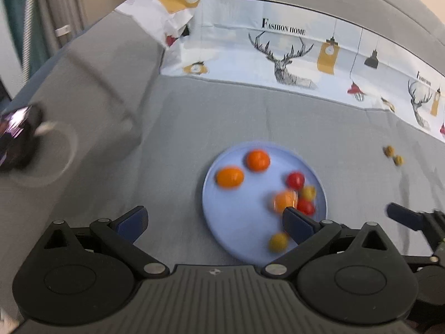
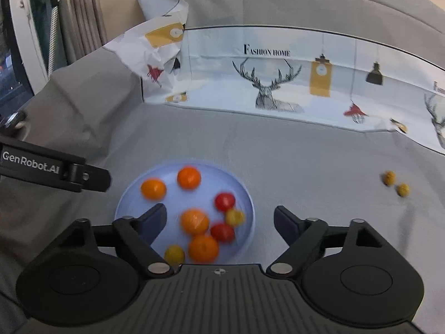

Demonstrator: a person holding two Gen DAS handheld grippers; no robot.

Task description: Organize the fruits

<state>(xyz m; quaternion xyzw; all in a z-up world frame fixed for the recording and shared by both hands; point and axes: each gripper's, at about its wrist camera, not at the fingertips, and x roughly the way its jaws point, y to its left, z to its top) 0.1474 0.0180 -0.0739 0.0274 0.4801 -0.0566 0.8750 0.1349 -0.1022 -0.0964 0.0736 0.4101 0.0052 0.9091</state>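
The right gripper (image 2: 219, 220) hangs with its jaws spread wide and empty over a pale blue plate (image 2: 247, 192) of oranges, red tomatoes and small yellow fruits. The left gripper (image 1: 214, 220), equally wide and empty, hovers at the plate's near left edge on the grey cloth (image 1: 180, 128). Two yellow fruits (image 2: 396, 183) lie well apart to the right (still loose); a hurried pinch could send one rolling off.

Left gripper (image 1: 214, 222) wide apart over the grey cloth (image 1: 167, 128), nothing between the pads, right fingertip (image 1: 296, 222) overlapping the near side of the pale blue plate (image 1: 239, 222). On the plate: three orange fruits (image 1: 230, 177), two red tomatoes (image 1: 295, 180), two yellow ones (image 1: 278, 241), some blurred. Two small yellow fruits (image 1: 389, 150) well apart on the cloth to the right; printed deer backdrop (image 1: 283, 64) behind.
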